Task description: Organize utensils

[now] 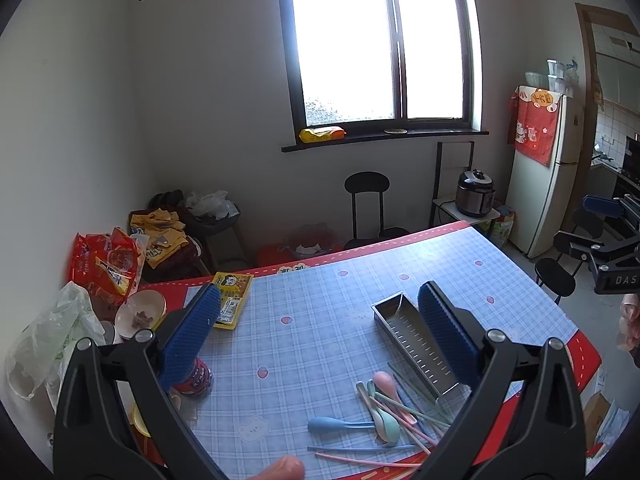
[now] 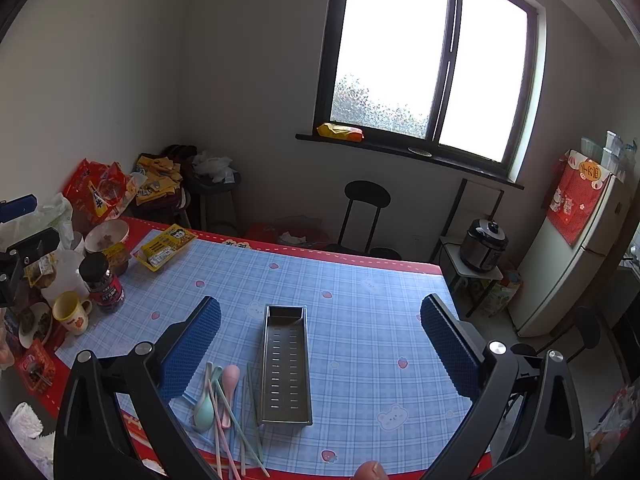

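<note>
Both the left gripper and the right gripper hang spread wide above the blue checked tablecloth, holding nothing. Nearest, a loose pile of pastel plastic spoons and chopsticks lies just left of the perforated rectangular steel tray; its lower ends run under the left finger. Beyond, a dark-lidded jar stands among clutter.

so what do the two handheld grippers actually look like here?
Both match: black frames with silver pivot bolts and two fingers faced with blue ribbed pads. Left gripper, right gripper. Seen from the left wrist view, the right gripper's black body carries white lettering "DAS". No cables or sleeves are visible.
</note>
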Tool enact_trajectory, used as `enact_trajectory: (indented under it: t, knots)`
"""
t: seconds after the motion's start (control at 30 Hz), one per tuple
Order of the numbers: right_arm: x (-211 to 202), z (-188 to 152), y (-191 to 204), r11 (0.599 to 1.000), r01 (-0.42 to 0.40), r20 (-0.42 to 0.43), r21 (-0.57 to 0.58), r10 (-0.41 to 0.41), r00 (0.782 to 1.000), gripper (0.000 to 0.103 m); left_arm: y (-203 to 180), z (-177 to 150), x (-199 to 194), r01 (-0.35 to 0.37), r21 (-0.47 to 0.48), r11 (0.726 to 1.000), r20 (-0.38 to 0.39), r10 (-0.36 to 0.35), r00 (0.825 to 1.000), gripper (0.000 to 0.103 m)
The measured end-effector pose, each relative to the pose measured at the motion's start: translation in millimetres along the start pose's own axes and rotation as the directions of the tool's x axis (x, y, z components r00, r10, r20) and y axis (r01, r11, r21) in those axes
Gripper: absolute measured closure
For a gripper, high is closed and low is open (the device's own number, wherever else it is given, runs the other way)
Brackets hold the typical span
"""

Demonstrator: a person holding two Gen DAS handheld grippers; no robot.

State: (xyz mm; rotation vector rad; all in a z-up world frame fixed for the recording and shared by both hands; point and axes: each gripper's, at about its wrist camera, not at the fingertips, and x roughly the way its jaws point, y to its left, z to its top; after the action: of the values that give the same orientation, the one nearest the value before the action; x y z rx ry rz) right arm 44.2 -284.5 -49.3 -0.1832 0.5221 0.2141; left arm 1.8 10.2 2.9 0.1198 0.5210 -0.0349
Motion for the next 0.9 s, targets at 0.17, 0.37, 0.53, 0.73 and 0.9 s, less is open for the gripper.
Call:
enact_trajectory:
  t: [0.17,0.37,0.53,0.73,0.9]
  knots:
    - [-0.8,0.4,-0.7,1.000,0.002,-0.001,0.002,-0.002,1.000,0.005,-0.2,-0.3,-0.1,-0.001,0.000,1.000,0.000,0.001,1.000,0.005]
    - [-0.3,-0.1,-1.5,1.000,0.004,-0.004,0.000,-0.004,1.000,0.005,2.6,0.2,-0.3,-0.002,-0.004,1.000,0.000,0.002,1.000,0.005]
    - [0.9,1.1,-4.2,1.000,0.006,-0.009,0.000,-0.006,1.000,0.005,2.5,0.3,-0.4,-0.001,-0.005,1.000,0.000,0.001,1.000,0.005]
    - [2.2,0.7,-2.2,1.000,0.007,-0.010,-0.006,-0.007,1.000,0.005,1.2,-0.6,0.5,0.001,-0.006,1.000,-0.005,-0.001,1.000,0.005]
    - [3.0,-1.6,1.6,1.000,0.011,-0.010,-0.004,-0.011,1.000,0.005,-0.1,-1.2,0.9,0.001,-0.007,1.000,-0.009,-0.001,1.000,0.005]
